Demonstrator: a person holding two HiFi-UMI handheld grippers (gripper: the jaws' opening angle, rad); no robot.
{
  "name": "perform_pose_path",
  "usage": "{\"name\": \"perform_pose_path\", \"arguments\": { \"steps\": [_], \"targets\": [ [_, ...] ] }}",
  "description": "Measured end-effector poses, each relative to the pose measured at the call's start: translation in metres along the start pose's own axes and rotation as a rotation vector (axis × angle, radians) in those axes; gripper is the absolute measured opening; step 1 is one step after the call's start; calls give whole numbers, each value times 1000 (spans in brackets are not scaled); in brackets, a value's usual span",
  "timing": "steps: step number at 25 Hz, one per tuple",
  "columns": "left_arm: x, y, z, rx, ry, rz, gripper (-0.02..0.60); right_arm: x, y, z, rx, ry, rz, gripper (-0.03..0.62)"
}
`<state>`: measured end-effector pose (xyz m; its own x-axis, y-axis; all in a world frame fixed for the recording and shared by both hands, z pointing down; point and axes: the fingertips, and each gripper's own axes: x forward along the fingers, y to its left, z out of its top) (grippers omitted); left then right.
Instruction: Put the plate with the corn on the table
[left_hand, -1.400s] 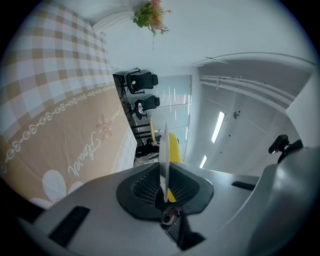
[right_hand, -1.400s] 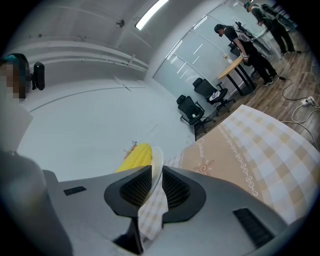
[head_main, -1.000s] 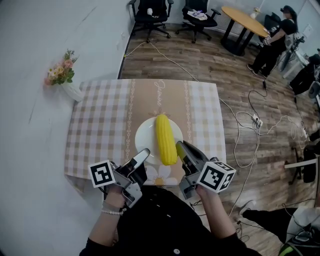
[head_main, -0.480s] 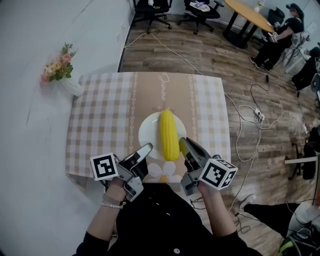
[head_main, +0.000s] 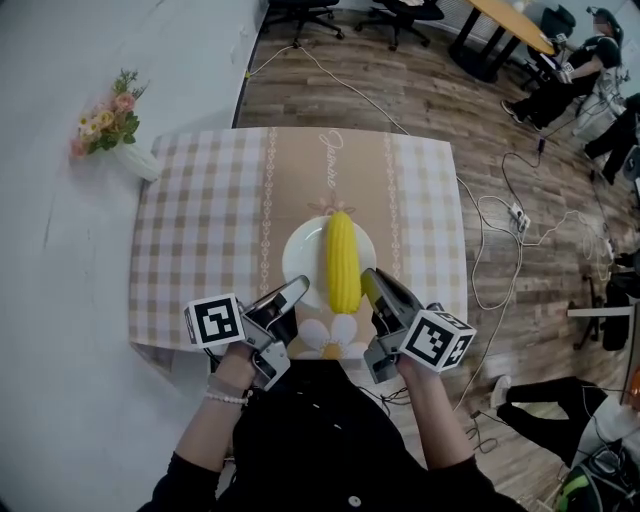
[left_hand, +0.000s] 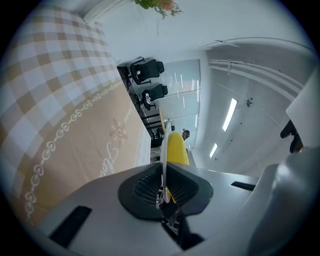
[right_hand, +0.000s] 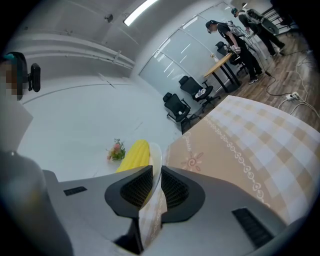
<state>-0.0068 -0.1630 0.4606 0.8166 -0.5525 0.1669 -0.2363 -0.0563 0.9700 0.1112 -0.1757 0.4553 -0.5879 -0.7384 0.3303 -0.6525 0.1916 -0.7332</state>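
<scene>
A white plate (head_main: 302, 262) carries a yellow corn cob (head_main: 343, 260) lying lengthwise, over the near middle of the checked tablecloth (head_main: 200, 230). My left gripper (head_main: 296, 292) is shut on the plate's near left rim, and my right gripper (head_main: 368, 284) is shut on its near right rim. In the left gripper view the plate (left_hand: 163, 145) shows edge-on between the pads of the left gripper (left_hand: 162, 172), with the corn (left_hand: 177, 148) beyond. In the right gripper view the plate (right_hand: 155, 157) sits clamped in the right gripper (right_hand: 156, 176), beside the corn (right_hand: 133, 155). I cannot tell if the plate touches the cloth.
A vase of flowers (head_main: 112, 128) stands at the table's far left corner. Office chairs (head_main: 400, 12), a round wooden table (head_main: 505, 22) and a person (head_main: 590, 55) are beyond. Cables and a power strip (head_main: 517, 242) lie on the floor to the right.
The plate with the corn has shifted slightly farther over the table, away from the person. Both grippers have kept hold of its near rim.
</scene>
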Motion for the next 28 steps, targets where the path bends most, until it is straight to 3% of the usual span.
{"name": "perform_pose_path", "arguments": {
  "steps": [28],
  "targets": [
    [40,97,16,38,122,145,25,58,-79,-33,34,58,-146,78]
  ]
}}
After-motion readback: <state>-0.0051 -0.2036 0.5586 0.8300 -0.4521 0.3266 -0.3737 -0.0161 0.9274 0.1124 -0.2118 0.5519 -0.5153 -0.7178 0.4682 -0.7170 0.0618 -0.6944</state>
